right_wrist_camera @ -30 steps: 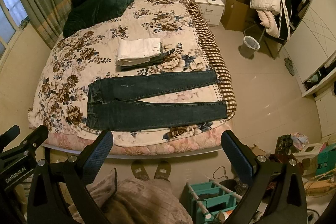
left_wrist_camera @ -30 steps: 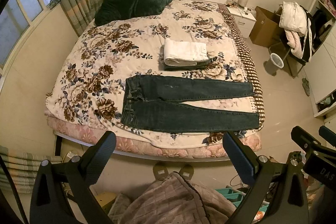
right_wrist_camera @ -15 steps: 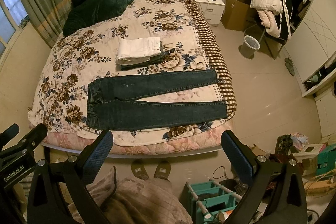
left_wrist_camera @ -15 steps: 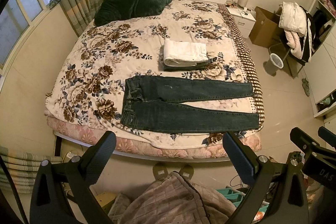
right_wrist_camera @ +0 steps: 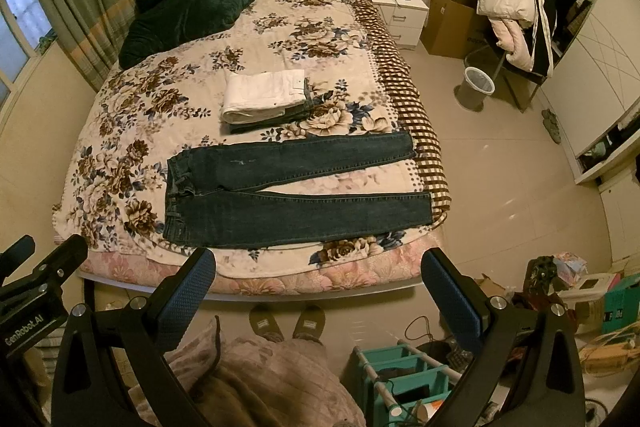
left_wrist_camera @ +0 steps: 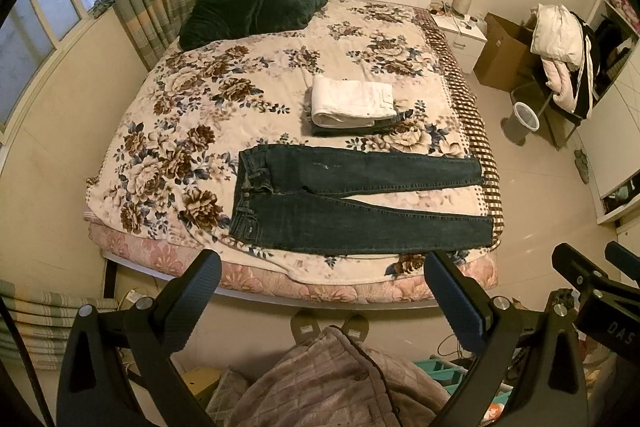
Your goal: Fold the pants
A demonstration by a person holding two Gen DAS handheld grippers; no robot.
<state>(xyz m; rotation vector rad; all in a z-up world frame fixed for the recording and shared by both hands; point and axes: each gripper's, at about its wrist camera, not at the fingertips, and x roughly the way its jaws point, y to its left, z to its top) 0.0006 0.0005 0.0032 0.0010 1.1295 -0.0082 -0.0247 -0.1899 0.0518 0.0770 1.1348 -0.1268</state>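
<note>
Across the near edge of the bed (left_wrist_camera: 132, 131), as the left wrist view shows it, the dark jeans (left_wrist_camera: 360, 203) lie flat and unfolded, waistband to the left and both legs running right, slightly parted, their hems reaching the checked border at the bed's right side. Behind them sits a stack of folded pants (left_wrist_camera: 352, 103), a white pair on top of a darker one, so some of the work looks done while the jeans are untouched. The left gripper (left_wrist_camera: 322, 291) hangs well back from the mattress with its fingers spread wide and nothing between them; the person's slippers (left_wrist_camera: 330, 327) show on the floor below. From the right wrist view the same jeans (right_wrist_camera: 296, 195) lie close to the foot edge of the bed (right_wrist_camera: 100, 131), the lower leg just inside it, which leaves little margin before cloth could slide off. The right gripper (right_wrist_camera: 318, 287) is likewise fully spread and empty, well apart from the denim. Open quilt lies left of the waistband and between the jeans and the stack (right_wrist_camera: 264, 99), likely room enough for folding one leg over the other.
</note>
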